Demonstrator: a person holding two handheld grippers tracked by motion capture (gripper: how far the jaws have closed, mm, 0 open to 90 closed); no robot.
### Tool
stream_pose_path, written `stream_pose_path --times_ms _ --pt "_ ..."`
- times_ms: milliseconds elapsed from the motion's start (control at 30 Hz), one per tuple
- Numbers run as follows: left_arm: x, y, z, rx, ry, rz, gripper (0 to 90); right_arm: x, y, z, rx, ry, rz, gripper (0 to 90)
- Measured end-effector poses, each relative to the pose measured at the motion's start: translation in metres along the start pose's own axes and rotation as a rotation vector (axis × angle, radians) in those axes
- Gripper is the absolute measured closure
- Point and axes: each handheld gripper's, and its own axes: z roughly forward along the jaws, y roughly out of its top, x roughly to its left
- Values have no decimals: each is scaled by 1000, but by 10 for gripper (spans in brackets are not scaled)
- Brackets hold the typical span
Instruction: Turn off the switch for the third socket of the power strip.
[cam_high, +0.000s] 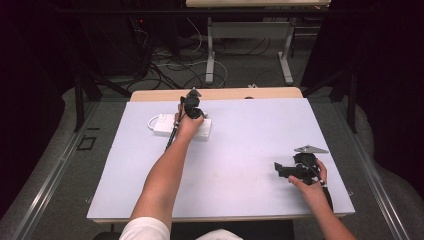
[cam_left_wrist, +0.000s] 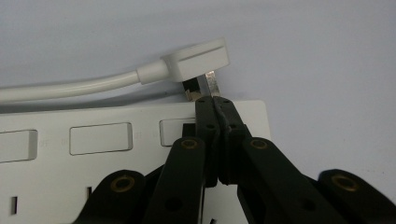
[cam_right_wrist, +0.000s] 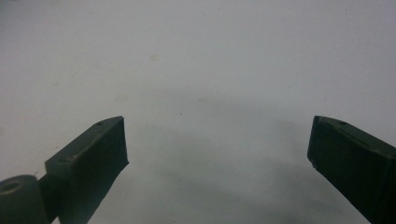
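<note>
1. White plastic power strip (cam_high: 165, 125) lies flat on the pale lilac worktop (cam_high: 250, 150), towards the far left of its middle, with a white cord looping off its left end.
2. Over the strip's right half hangs the left gripper (cam_high: 192, 107), held from above by the person's left hand (cam_high: 189, 125), the forearm reaching in from the near edge.
3. From the left gripper view, its black fingers (cam_left_wrist: 208, 116) are pressed together with nothing between them, the tips resting over the strip's (cam_left_wrist: 93, 163) far edge.
4. Just beyond those tips lies a white flat plug (cam_left_wrist: 198, 63) on a thick white cable (cam_left_wrist: 70, 86), on the worktop beside the strip, its metal prongs pointing at the fingers and nearly touching them.
5. Well apart, near the right edge of the worktop, the right gripper (cam_high: 281, 170) sits low in the person's right hand (cam_high: 310, 187).
6. Its fingers (cam_right_wrist: 93, 158) stand wide apart, with bare, faintly stained worktop (cam_right_wrist: 210, 70) between them.
</note>
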Motion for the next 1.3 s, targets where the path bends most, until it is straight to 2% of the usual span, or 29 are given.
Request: stream_pose_path --times_ms 167,200,433,600,667,900,1300 --pt "0 1 -2 -4 7 4 868 0 0 0 0 0 0 44" --pt "1 1 -3 -1 10 19 861 0 0 0 0 0 0 44" --pt "0 2 -8 -31 -4 7 804 0 0 0 0 1 -2 44" --pt "0 2 -12 -44 -6 10 769 0 0 0 1 2 -1 44" --pt "0 3 -14 -54 1 23 756 0 0 0 1 2 1 44" --pt "-1 3 -19 -72 -28 15 691 1 0 0 2 3 -2 44" --pt "-8 4 -28 -110 -47 56 547 1 0 0 1 5 -2 44"
